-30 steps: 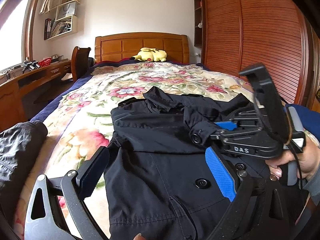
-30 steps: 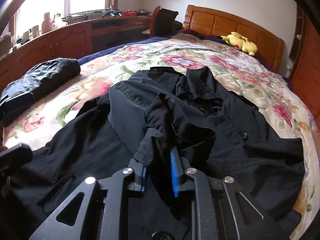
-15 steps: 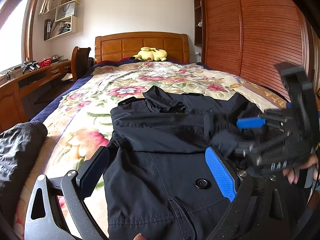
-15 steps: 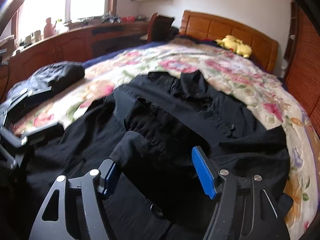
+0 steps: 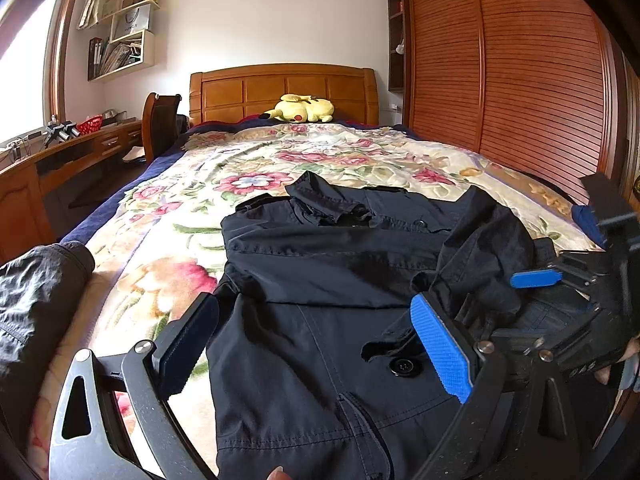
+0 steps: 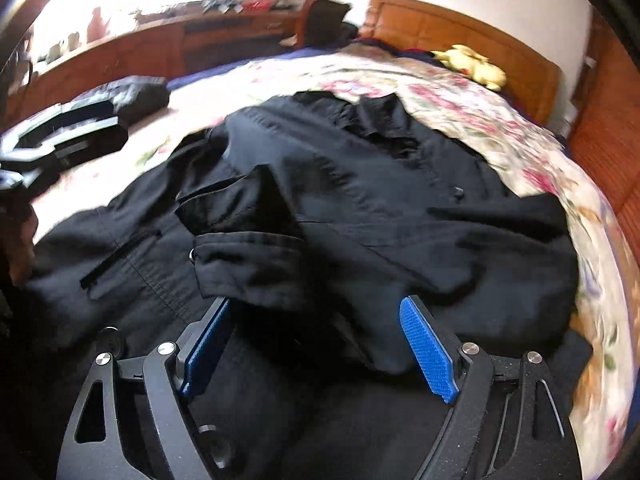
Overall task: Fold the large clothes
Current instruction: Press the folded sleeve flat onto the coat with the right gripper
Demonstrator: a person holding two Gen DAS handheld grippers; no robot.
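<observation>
Black coat (image 5: 320, 280) lies flat on floral bed (image 5: 192, 208), collar toward headboard (image 5: 280, 88), one sleeve folded across chest. Right tool (image 6: 316, 344) low over bunched sleeve (image 6: 248, 264), jaws opening, blue pads clear of cloth (fabric lies between them, not pinched). Left tool (image 5: 312, 352) hovers over coat's lower front, jaws wide, gripping nothing. Dark garment (image 5: 36, 292) at bed's left edge. Yellow plush (image 5: 300, 108) by headboard.

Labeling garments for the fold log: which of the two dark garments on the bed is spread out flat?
The black coat between the grippers: opened out, buttons and pocket showing. The other, a grey jacket, lies bunched at the bed's left edge.
</observation>
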